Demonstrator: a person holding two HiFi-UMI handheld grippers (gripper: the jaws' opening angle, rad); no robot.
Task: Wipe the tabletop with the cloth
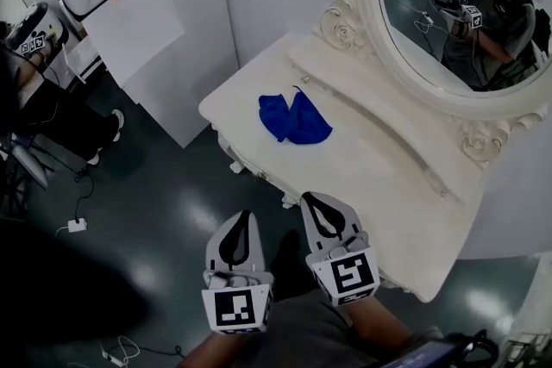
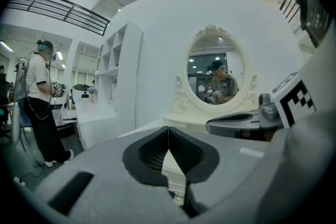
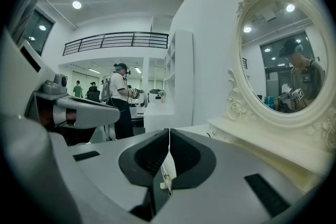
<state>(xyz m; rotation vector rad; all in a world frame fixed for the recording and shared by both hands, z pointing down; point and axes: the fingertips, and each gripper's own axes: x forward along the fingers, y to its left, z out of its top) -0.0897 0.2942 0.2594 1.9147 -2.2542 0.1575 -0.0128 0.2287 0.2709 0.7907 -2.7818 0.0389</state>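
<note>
So both grippers are parked off the front edge of the dressing table (image 1: 379,177), over the dark floor (image 1: 164,211) rather than over the top. The left gripper (image 1: 244,215) has its jaws pressed together with nothing between them; in the left gripper view you only see a thin seam between the black pads (image 2: 152,152). Same story for the right gripper (image 1: 309,199): jaws together, empty. It sits just beside the left one and a bit nearer the table's front edge. Both point towards the table, tilted slightly down.

The blue cloth (image 1: 294,118) is lying crumpled on the tabletop, towards the table's left end, roughly between its front edge and the raised ledge at the back. Nothing is touching it, and it's well apart from both grippers (neither gripper view shows it).

At the back of the table stands the oval mirror (image 1: 448,4) in a fancy carved white frame, and the reflection shows the person holding the two grippers. Off the table's left end there's a white shelf unit (image 2: 118,71), and beyond that another person (image 2: 39,97) is standing, also with gear in their hands.
</note>
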